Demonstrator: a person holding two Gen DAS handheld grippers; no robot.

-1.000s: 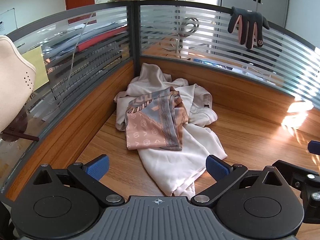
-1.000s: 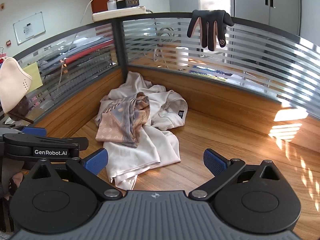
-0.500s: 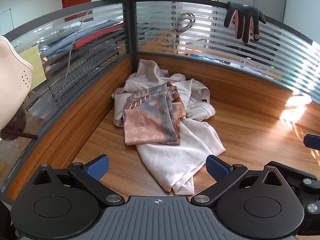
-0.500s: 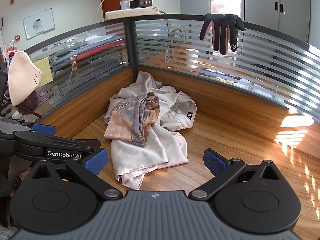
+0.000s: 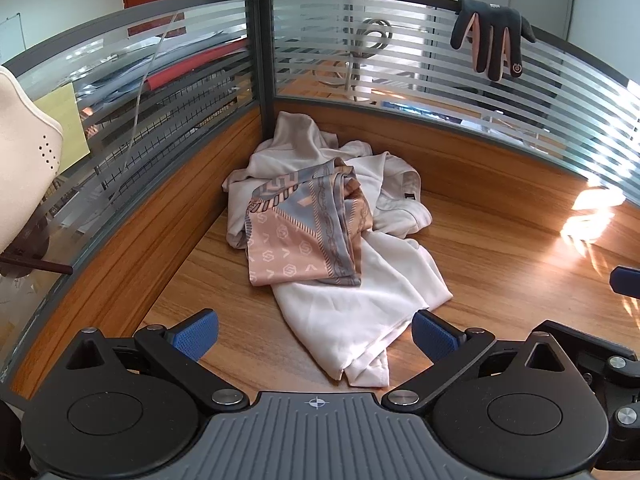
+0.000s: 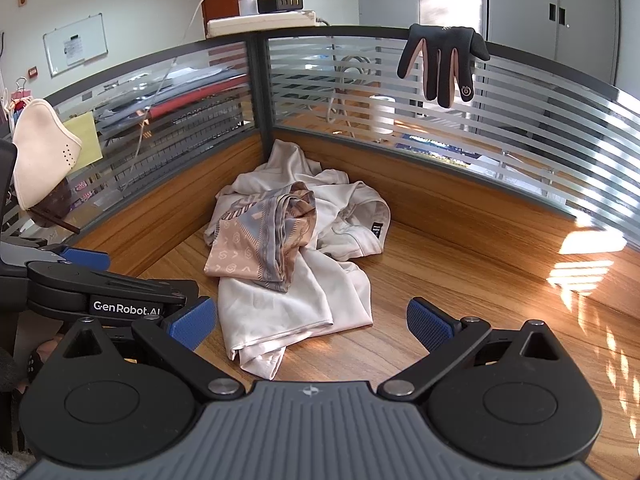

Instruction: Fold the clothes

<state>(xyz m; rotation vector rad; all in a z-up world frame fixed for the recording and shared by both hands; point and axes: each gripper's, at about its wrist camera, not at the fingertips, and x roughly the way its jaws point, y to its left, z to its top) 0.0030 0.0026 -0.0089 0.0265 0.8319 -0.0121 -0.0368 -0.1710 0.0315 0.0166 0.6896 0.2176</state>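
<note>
Grippers wide apart, empty: left gripper (image 5: 316, 332), right gripper (image 6: 308, 322) near cream garment (image 5: 352, 312), not touching.

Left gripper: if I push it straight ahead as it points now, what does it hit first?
Most likely the cream garment: its near hem lies between the open fingers of the left gripper. The patterned scarf sits on it farther back. Height above the desk is unclear.

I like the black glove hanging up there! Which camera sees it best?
The right wrist view shows the black glove best: all of it draped over the partition top, bigger and nearer the middle. The left wrist view shows the same glove whole, but smaller and nearer the picture's edge.
</note>
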